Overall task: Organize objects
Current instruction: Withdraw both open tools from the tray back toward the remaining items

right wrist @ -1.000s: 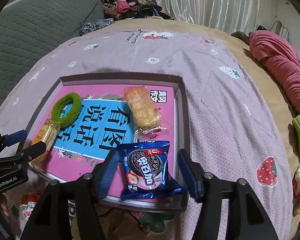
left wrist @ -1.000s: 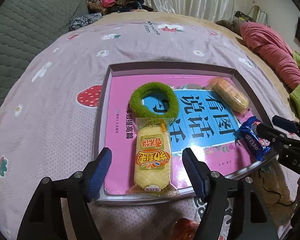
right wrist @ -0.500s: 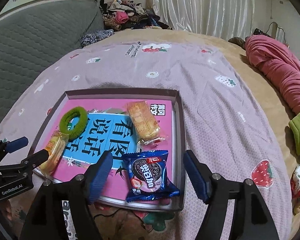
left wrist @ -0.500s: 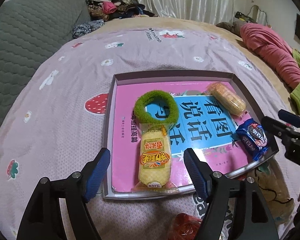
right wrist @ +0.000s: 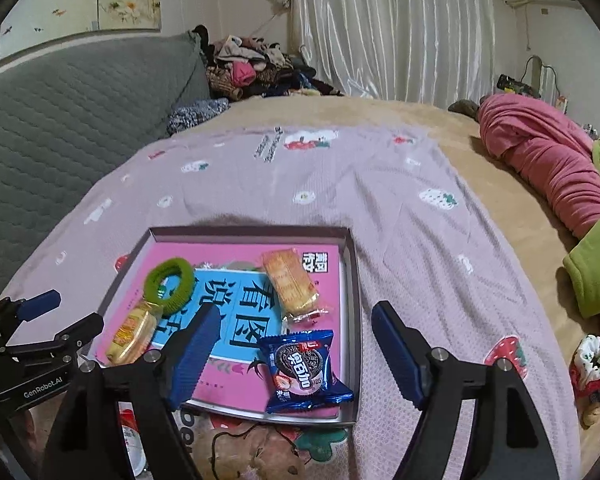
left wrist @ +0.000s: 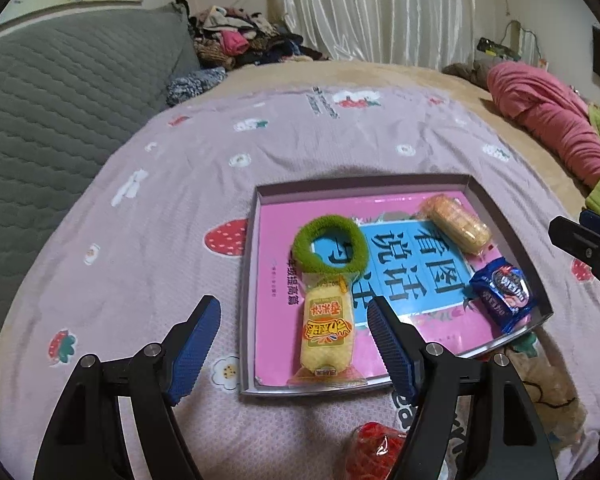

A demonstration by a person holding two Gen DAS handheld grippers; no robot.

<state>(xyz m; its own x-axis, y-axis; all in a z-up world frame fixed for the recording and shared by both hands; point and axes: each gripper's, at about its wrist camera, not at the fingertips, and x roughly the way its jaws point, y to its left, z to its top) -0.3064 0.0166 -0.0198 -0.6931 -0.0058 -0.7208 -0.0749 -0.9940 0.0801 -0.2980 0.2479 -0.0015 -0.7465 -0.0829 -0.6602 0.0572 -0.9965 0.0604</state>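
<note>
In the shallow tray (left wrist: 500,216), on the pink book (left wrist: 268,280), left to right: the yellow snack packet (left wrist: 327,330) lies lengthwise toward the left gripper (left wrist: 294,340), touching the green hair tie (left wrist: 330,243); the cracker pack (left wrist: 456,229) and blue Oreo packet (left wrist: 502,294) lie angled. Both left gripper and right gripper (right wrist: 296,350) hover wide apart, holding nothing.

dim indoor light | soft shadows | fisheye edge warp, dark corners
</note>
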